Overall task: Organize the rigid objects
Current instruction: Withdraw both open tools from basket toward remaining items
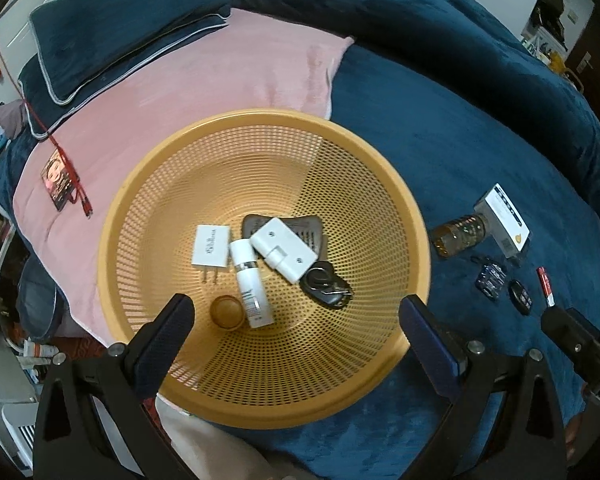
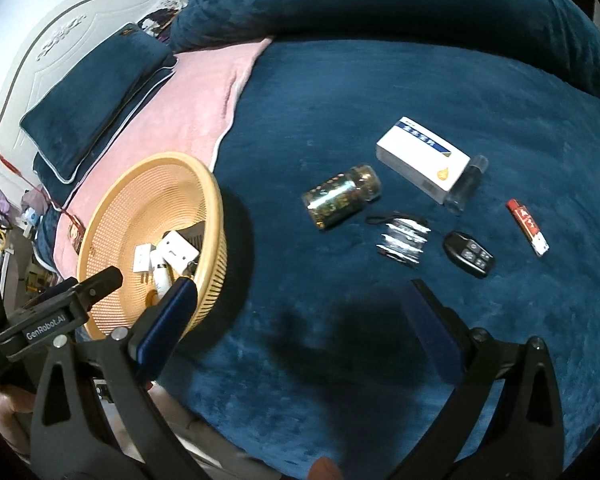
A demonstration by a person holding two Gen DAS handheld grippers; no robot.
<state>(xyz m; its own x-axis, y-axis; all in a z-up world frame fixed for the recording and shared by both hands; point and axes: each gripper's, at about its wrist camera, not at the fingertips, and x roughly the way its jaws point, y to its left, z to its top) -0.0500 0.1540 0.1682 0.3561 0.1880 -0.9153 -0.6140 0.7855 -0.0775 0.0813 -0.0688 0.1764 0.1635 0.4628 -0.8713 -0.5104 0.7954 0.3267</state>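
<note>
**Both grippers empty over bed, basket part filled**

Left gripper (image 1: 296,320) fingers spread wide, holding nothing, above orange basket (image 1: 404,200) containing charger (image 1: 211,247), white tube (image 1: 250,284), white adapter (image 1: 284,249), black key fob (image 1: 326,286). Right gripper (image 2: 300,304) fingers wide, empty, over blue bed (image 2: 380,80). Near it lie jar (image 2: 342,196), white box (image 2: 422,158), remote (image 2: 469,254), red lighter (image 2: 527,226).

Dim indoor light; a dark shadow falls on the bed (image 2: 340,100) below the tongs (image 2: 300,304). Fisheye edges bend, corners black.
</note>
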